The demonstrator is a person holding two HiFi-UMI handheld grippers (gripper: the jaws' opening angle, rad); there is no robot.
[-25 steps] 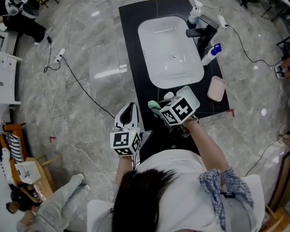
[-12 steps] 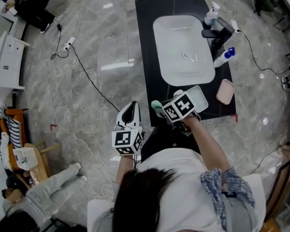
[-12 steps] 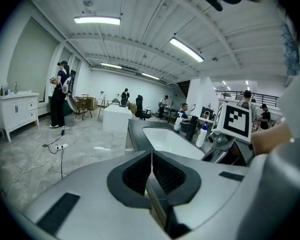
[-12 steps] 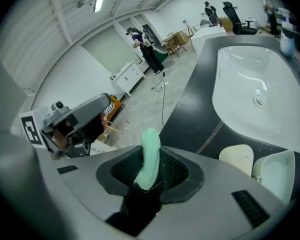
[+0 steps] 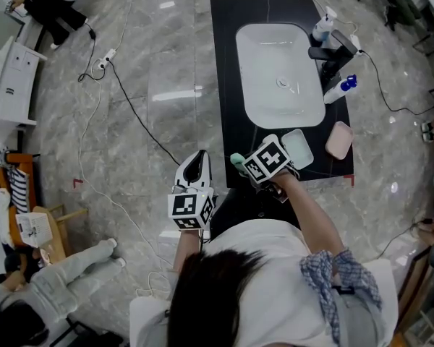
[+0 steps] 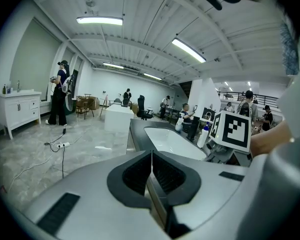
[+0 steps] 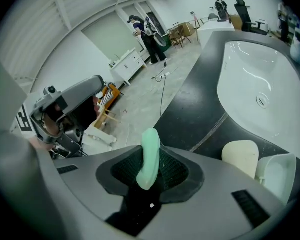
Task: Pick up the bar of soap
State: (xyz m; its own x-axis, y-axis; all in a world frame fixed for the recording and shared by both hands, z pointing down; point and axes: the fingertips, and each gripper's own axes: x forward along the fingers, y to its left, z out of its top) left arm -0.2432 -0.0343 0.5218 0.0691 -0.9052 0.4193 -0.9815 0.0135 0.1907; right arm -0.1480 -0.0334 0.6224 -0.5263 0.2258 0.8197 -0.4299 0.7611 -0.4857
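while the right gripper [image 5: 240, 163] hangs over the near end of the black counter [image 5: 228, 85], just short of the sink [image 5: 275, 71], its jaws are clamped on the soap [image 7: 150, 154]. it is a pale green bar, standing on edge between the dark pads, and its far end pokes out past them toward the sink. the soap is off the counter, carried in that grip and tilted downward. the left gripper [image 6: 151, 169] is off to the sink's near left, past the counter's edge and over the grey floor, with its jaws pressed together and nothing between them. a pale tray [image 5: 299, 149] lies on the counter just below the sink's near right corner, right beside the right gripper. a pink dish [image 5: 338, 140] sits further right, near the counter's edge. a black faucet [image 5: 331, 55] stands at the sink's right side, with a blue-capped bottle [image 5: 340, 89] just beside it.
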